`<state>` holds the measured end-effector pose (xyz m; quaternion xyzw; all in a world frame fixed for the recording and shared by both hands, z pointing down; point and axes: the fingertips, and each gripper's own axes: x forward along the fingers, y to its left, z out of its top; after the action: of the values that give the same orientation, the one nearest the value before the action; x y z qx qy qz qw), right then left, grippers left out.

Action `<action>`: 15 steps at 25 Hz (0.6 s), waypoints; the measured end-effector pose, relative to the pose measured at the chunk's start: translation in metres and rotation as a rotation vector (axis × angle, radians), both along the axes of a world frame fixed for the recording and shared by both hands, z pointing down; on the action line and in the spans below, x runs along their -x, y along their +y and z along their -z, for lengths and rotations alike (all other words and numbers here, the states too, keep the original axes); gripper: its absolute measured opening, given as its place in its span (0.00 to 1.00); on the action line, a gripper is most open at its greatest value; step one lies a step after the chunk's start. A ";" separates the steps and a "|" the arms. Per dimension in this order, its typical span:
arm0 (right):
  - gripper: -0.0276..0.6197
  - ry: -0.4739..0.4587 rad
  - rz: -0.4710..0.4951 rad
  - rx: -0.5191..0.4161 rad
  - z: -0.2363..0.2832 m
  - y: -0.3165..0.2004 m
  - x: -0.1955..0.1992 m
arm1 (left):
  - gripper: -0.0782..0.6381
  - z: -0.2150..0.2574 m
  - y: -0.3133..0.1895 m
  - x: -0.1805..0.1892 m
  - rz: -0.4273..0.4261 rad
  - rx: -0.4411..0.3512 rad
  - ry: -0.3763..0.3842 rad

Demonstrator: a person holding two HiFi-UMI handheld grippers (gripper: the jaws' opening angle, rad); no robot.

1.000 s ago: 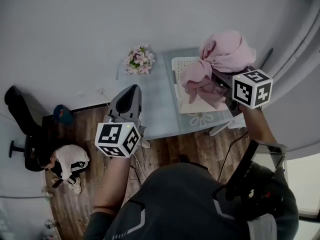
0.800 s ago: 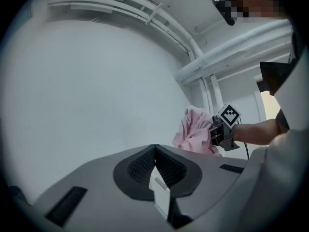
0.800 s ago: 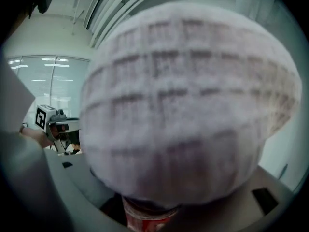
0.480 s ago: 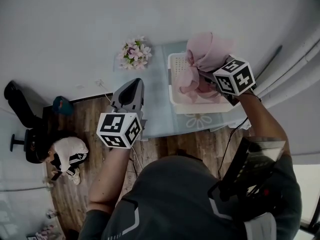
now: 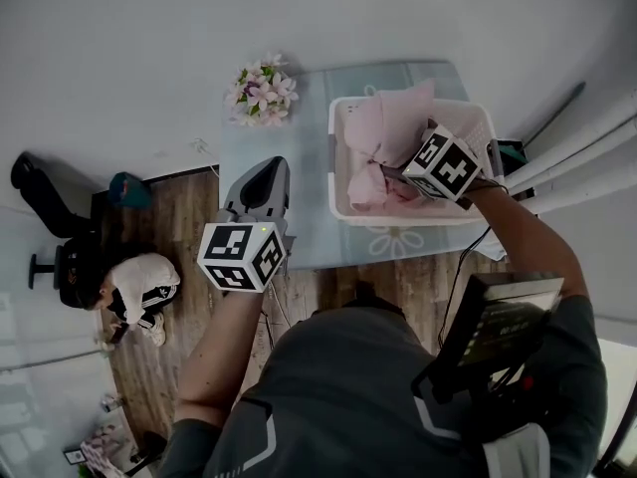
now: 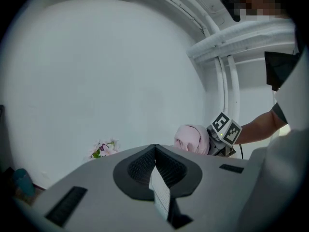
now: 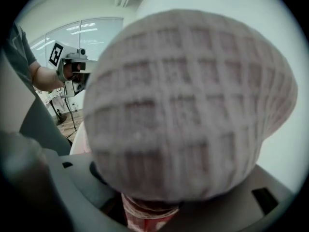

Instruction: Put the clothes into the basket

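A white slatted basket (image 5: 338, 172) stands on the glass table (image 5: 284, 132). My right gripper (image 5: 400, 173) reaches down into it, shut on a bunched pink cloth (image 5: 386, 132) that rests partly inside the basket. In the right gripper view that waffle-knit cloth (image 7: 188, 105) fills nearly the whole picture and hides the jaws. My left gripper (image 5: 265, 172) hovers over the table's near left edge, beside the basket; its jaws are shut with nothing between them (image 6: 155, 151). From the left gripper view the pink cloth (image 6: 190, 138) bulges just in front of the right gripper's marker cube.
Pink flowers (image 5: 259, 90) sit at the table's far left corner. A person (image 5: 139, 285) sits on the wood floor to the left, near a dark chair (image 5: 40, 207). Pale curtains (image 5: 587, 157) hang at the right, and a cable (image 5: 460, 267) runs down by the table's edge.
My right gripper has carried the pink cloth from above the table down into the basket. The left gripper has stayed about where it was.
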<state>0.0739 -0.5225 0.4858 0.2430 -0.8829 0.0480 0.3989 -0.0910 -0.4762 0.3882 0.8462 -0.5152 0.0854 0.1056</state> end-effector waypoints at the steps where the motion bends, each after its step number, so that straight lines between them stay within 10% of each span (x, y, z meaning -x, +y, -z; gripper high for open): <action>1: 0.56 0.014 0.023 0.019 -0.009 -0.002 0.001 | 0.12 -0.005 -0.005 0.000 0.008 0.015 0.000; 15: 0.56 0.184 0.240 0.176 -0.103 0.020 0.008 | 0.12 -0.050 -0.014 0.010 0.104 0.103 -0.016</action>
<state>0.0661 -0.5030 0.5892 0.1035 -0.8576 0.0546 0.5007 -0.1012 -0.4906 0.4378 0.8112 -0.5541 0.1131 0.1490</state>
